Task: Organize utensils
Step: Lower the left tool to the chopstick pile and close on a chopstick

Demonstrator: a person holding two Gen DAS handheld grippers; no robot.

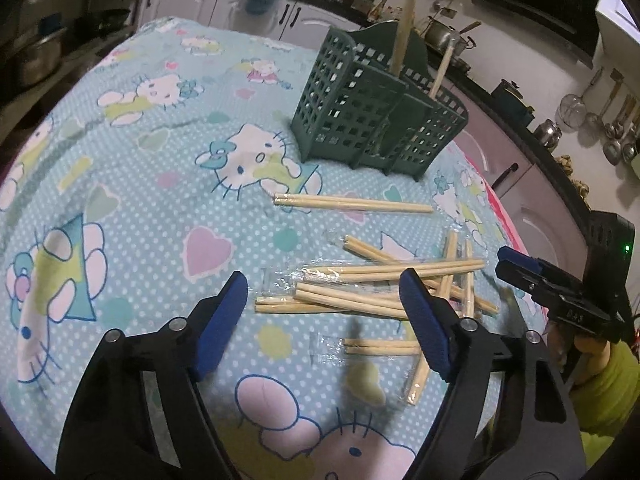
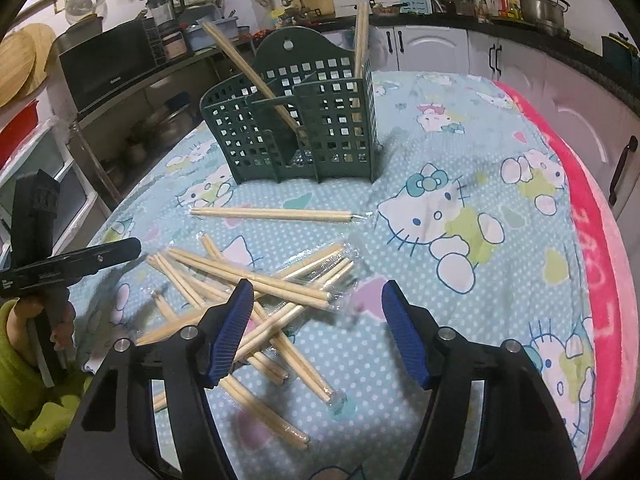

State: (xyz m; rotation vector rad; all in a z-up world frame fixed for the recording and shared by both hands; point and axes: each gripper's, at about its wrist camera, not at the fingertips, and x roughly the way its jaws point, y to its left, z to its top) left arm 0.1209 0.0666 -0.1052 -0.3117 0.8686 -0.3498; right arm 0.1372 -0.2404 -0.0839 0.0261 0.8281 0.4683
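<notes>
While two wrapped wooden chopstick pairs [image 2: 360,32] stand in the dark green slotted plastic caddy [image 2: 296,128], the loose pile [image 2: 256,288] awaits on the cartoon-print surface [image 2: 460,320]; left hand-held gripper [image 1: 324,320] and right hand-held gripper [image 2: 318,332] gape empty.

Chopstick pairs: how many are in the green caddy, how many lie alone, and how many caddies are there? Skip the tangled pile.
Pairs standing in the green caddy: 2
Pair lying alone: 1
Caddies: 1
Total: 4
</notes>
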